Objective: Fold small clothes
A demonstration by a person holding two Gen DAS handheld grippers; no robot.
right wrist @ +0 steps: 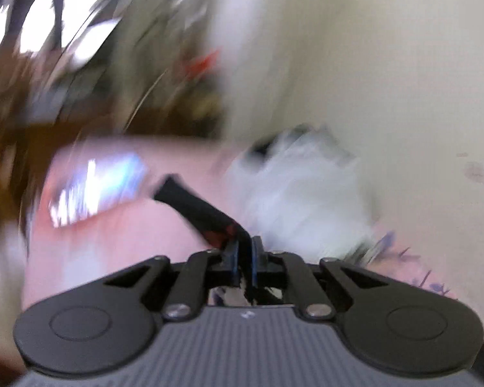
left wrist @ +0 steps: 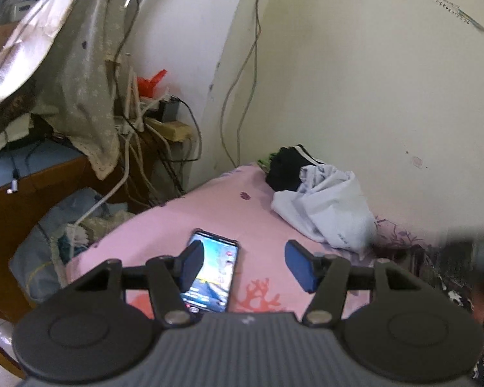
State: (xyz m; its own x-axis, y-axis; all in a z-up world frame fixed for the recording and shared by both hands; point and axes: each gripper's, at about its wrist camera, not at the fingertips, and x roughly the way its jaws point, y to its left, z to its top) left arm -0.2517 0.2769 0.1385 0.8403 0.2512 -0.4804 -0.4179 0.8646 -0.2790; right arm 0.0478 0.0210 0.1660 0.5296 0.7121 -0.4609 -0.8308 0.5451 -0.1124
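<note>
Nearest in the left wrist view, the left claw stands partly open, its two blue pads well apart with nothing between them. It hovers over the bed, which is covered in a pink sheet printed with a red coral shape and small purple sprigs. Just beyond the left pad a phone lies flat on the sheet, its screen lit; the pad overlaps it in the picture, but whether it touches the phone cannot be told.

In the right wrist view (badly smeared by motion) the right claw is closed tight, its blue pads pinched on a strip of black cloth with red patches near the grip. The cloth runs up and to the left from the pads, over the pink sheet, and the lit phone shows as a bright streak farther left.

Farther along the bed, against the wall, sits a crumpled white garment, with a black garment with white stripes right behind it, the two touching. A dark patterned fabric lies at the right edge of the left view.

Beyond the bed's left side stand a brown wooden cabinet, a tangle of cables, and a pale draped cloth hanging above.
</note>
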